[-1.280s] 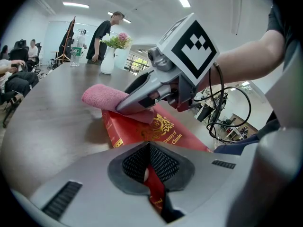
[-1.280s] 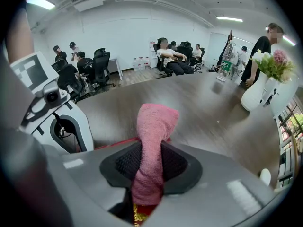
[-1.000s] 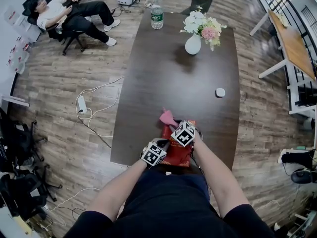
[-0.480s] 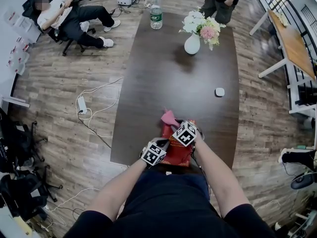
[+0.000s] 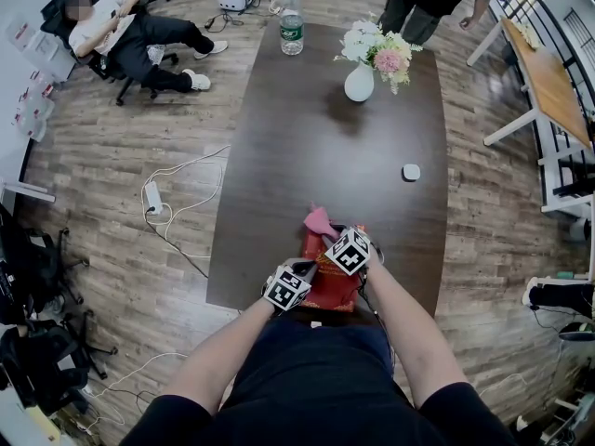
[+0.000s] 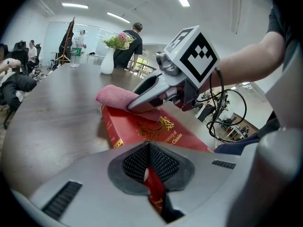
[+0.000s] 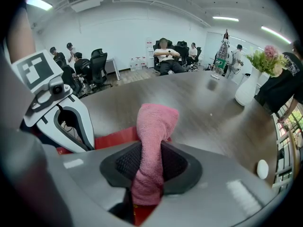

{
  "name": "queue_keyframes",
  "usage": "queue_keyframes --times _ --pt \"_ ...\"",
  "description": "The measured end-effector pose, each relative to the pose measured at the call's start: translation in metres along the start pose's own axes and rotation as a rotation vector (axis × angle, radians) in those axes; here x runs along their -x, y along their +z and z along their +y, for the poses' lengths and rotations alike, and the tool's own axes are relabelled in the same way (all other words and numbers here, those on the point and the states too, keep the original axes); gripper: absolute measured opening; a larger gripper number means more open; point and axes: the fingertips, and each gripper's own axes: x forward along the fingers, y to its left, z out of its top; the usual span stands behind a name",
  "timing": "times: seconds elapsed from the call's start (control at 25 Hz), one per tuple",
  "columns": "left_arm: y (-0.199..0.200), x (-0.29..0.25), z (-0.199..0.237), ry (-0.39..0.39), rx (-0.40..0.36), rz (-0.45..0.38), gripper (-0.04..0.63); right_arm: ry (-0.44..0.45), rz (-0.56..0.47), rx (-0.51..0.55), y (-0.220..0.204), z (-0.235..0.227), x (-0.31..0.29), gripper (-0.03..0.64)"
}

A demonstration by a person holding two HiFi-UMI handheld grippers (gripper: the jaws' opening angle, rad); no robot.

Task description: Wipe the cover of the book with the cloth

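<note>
1. Red hardcover book with gold cover lettering (image 5: 337, 284) lies at the near edge of the dark wooden table (image 5: 344, 156).
2. Left gripper (image 6: 150, 173): jaws clamped on the book's near edge.
3. Right gripper (image 7: 149, 171): jaws pinching a pink terry cloth (image 7: 155, 126), which rests on the book's far end.
4. White vase of flowers (image 5: 361, 80) and clear plastic bottle (image 5: 294, 28) stand at the table's far end, well apart from the book.
</note>
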Motion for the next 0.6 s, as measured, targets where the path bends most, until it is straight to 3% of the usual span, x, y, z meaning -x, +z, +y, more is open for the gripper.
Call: queue_keyframes --times 0.6 --pt "0.0012 0.0008 0.0006 0.004 -0.003 0.003 -0.006 -0.017 0.002 -0.030 -0.0099 -0.0076 0.0083 0.115"
